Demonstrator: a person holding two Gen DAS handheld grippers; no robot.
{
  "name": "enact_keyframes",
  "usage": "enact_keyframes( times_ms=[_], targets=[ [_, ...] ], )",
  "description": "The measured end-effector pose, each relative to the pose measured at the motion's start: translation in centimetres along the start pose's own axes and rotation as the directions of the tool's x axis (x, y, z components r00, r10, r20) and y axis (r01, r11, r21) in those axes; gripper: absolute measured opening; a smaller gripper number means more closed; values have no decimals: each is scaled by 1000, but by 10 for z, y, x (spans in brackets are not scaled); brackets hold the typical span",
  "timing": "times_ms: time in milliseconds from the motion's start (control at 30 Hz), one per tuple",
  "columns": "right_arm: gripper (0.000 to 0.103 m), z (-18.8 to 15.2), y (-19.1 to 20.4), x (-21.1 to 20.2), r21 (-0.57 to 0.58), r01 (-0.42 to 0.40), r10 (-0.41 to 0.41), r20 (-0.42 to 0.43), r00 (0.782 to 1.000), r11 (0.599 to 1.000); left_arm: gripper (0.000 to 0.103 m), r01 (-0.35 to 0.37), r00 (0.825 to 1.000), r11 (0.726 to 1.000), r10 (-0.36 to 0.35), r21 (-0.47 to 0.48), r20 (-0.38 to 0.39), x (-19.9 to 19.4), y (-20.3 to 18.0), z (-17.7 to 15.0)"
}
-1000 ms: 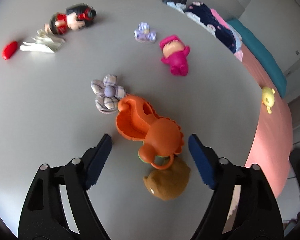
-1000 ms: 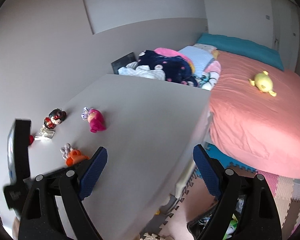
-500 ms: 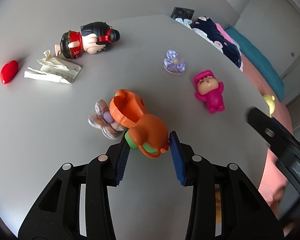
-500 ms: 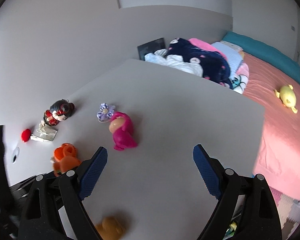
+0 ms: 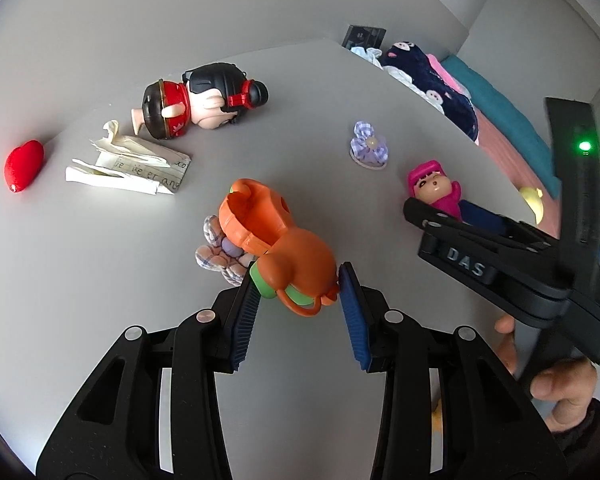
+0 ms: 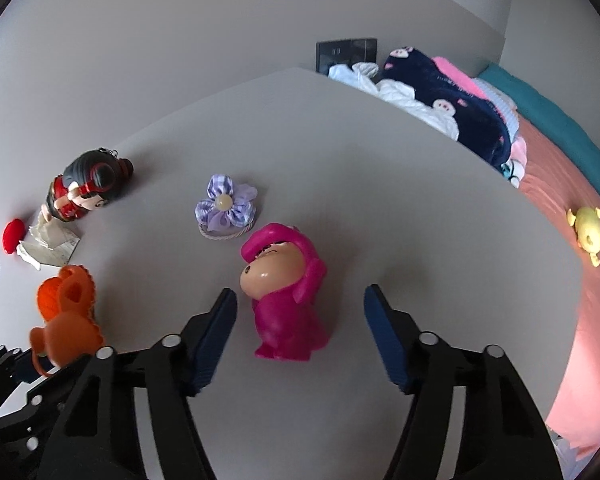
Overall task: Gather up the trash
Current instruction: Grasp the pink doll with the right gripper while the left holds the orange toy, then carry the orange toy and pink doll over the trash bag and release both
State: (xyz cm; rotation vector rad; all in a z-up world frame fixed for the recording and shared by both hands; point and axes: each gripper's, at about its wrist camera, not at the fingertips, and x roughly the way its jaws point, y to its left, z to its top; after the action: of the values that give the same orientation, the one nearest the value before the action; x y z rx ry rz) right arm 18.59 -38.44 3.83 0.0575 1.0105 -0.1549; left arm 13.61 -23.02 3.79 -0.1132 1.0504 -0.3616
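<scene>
Two blue pads of the left claw (image 5: 300,300) pinch the orange toy (image 5: 288,256) above the bench (image 5: 100,260); its rounded shell could slip free. Right wrist: right claw (image 6: 300,320) gapes wide around the pink figure (image 6: 284,300), empty.

Paper scrap (image 5: 128,168) lies between heart (image 5: 23,165) and doll (image 5: 204,100) on table (image 5: 300,128)

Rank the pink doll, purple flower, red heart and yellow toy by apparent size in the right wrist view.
1. pink doll, though nearest the camera
2. purple flower
3. yellow toy
4. red heart
The last two look close; distance makes that unsure.
</scene>
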Motion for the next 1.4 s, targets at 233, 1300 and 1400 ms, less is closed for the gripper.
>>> enact_keyframes(
  times_ms=[233,1300,1400],
  targets=[
    [38,4,-2,-1,3,-9,9,2,1000,1000,39,3,1000,1000,-3,11,6,-3,-3,-3],
    [38,-260,-174,-275,379,107,-197,209,958,919,39,250,965,857,-257,450,-46,-99,-239,-189],
    [38,-296,-197,-287,436,132,-235,192,953,890,40,280,958,812,-272,511,-93,-98,-269,-220]
  ],
)
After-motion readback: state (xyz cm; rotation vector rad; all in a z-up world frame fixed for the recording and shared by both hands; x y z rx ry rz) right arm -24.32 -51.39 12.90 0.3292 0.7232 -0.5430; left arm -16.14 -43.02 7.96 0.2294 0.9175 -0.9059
